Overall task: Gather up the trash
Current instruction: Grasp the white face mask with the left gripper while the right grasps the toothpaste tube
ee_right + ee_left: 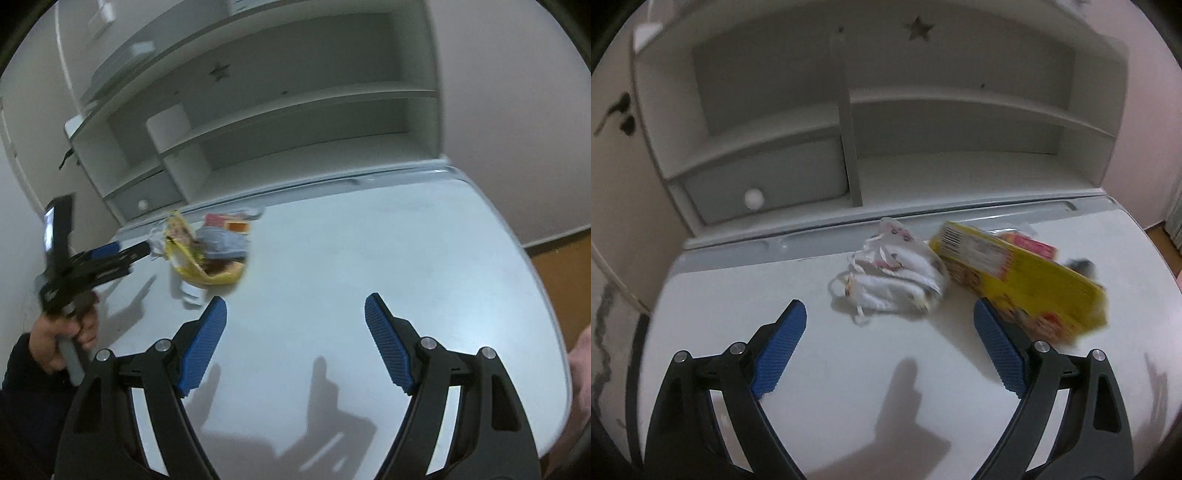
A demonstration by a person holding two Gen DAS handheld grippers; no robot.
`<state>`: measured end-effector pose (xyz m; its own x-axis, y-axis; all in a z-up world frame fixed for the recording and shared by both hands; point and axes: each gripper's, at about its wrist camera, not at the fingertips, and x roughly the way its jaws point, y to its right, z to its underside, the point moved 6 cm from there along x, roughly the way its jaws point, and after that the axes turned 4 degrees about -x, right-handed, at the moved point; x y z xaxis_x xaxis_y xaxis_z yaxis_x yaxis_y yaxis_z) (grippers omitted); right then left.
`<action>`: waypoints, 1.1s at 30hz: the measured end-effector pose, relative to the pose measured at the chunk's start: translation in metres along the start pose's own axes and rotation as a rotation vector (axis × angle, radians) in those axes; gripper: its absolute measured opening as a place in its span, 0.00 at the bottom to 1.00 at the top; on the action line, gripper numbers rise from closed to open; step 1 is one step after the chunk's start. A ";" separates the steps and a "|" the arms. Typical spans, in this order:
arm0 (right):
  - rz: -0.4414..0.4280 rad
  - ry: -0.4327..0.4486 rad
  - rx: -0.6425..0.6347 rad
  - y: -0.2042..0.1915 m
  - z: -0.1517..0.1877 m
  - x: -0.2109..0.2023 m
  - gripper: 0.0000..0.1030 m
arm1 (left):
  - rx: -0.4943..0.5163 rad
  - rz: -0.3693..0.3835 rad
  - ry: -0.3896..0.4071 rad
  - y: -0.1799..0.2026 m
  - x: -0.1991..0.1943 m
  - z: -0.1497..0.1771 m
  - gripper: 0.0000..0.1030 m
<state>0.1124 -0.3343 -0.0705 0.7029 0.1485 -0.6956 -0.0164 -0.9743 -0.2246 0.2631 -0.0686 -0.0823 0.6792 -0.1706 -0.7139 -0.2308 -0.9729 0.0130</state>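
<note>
1. Trash is what we are after, and it lies in a small heap on the white desk (pixel 738 302), toward the back edge where the shelf unit (pixel 849 110) begins: a crumpled white wrapper (pixel 897 273), a yellow box (pixel 1019 280) and some smaller bits behind it, too blurred to name.
2. The relation our next move turns on: the crumpled white wrapper sits just ahead of the left gripper (pixel 890 314), roughly on the line between its tips, so we judge a short forward and downward reach would bring it between the pads.
3. The yellow box runs long from upper left to lower right in the left wrist view, its near end close beside the right-hand finger; it touches or nearly touches the wrapper.
4. Our left gripper stands wide open with nothing between the jaws.
5. The right gripper (pixel 295 310) is also spread wide and empty, over bare desk, with the heap well off to its left.
6. So the left hand (pixel 66 332) is clearly the nearer one.
7. Containers: we see no bin or bag in either view. The shelf compartments look empty, and the drawer (pixel 764 184) with a round knob is closed.
</note>
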 end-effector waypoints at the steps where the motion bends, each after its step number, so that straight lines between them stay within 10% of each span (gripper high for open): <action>1: -0.007 -0.006 -0.006 -0.007 -0.001 0.003 0.73 | -0.010 -0.006 -0.023 -0.002 0.010 -0.003 0.87; 10: -0.007 -0.035 -0.034 -0.019 -0.026 0.034 0.73 | -0.001 -0.009 -0.096 0.002 0.062 -0.017 0.87; 12: -0.029 -0.053 -0.038 -0.022 -0.037 0.047 0.73 | -0.007 0.032 -0.123 0.001 0.067 -0.014 0.72; 14: -0.055 -0.077 -0.049 -0.029 -0.048 0.063 0.73 | -0.013 0.037 -0.099 -0.004 0.064 -0.017 0.20; 33: -0.066 -0.385 -0.497 -0.102 -0.113 0.226 0.71 | -0.103 0.110 -0.054 -0.052 0.039 -0.019 0.17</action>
<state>0.3536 -0.2202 -0.1280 0.3830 0.1714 -0.9077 0.4157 -0.9095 0.0037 0.3149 -0.0273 -0.0974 0.6151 -0.2708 -0.7405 -0.2265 -0.9603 0.1630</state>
